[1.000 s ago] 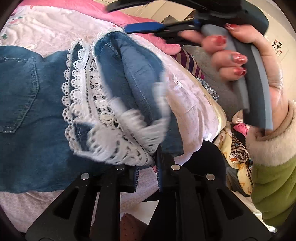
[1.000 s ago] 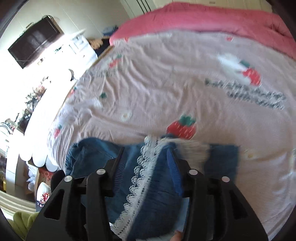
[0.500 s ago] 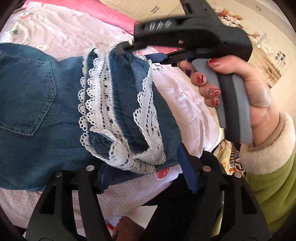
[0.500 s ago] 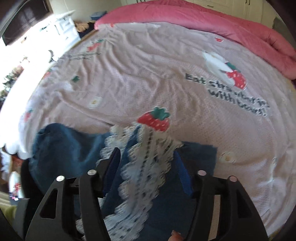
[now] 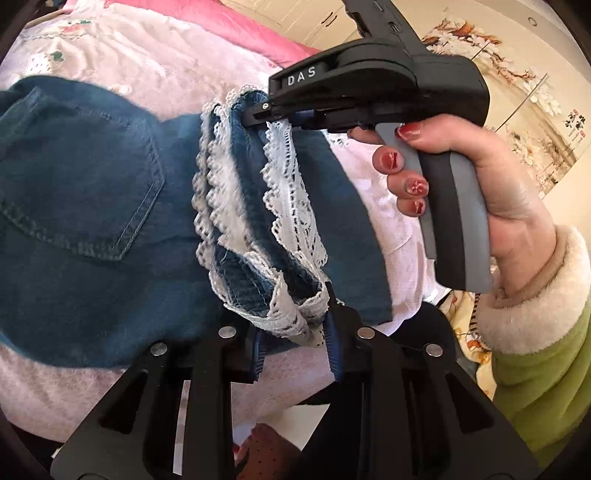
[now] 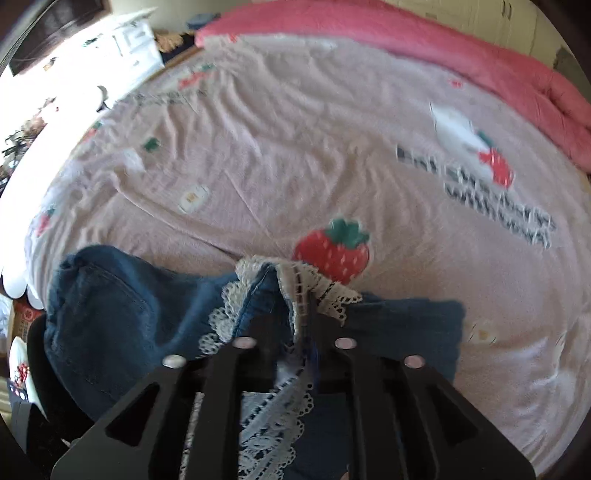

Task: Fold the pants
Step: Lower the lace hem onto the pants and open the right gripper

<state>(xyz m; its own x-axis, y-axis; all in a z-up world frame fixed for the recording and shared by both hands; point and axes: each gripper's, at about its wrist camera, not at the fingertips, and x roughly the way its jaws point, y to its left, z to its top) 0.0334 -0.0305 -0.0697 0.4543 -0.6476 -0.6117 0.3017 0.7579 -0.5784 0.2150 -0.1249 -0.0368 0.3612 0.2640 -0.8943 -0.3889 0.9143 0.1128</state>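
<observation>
Both claws pinch the pants' (image 5: 85,206) lace hem (image 5: 291,206), low-centre left claw (image 5: 295,343) closing, right claw (image 6: 295,332) opening slightly, keeping stacked legs aligned.

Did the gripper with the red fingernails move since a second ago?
Yes. In the left wrist view the right gripper has come down from above the pink quilt onto the lace hem of the pants.

Left tool (image 5: 295,339) reopened then closing on lace hem (image 5: 291,317); right tool (image 6: 291,332) now lower.
</observation>
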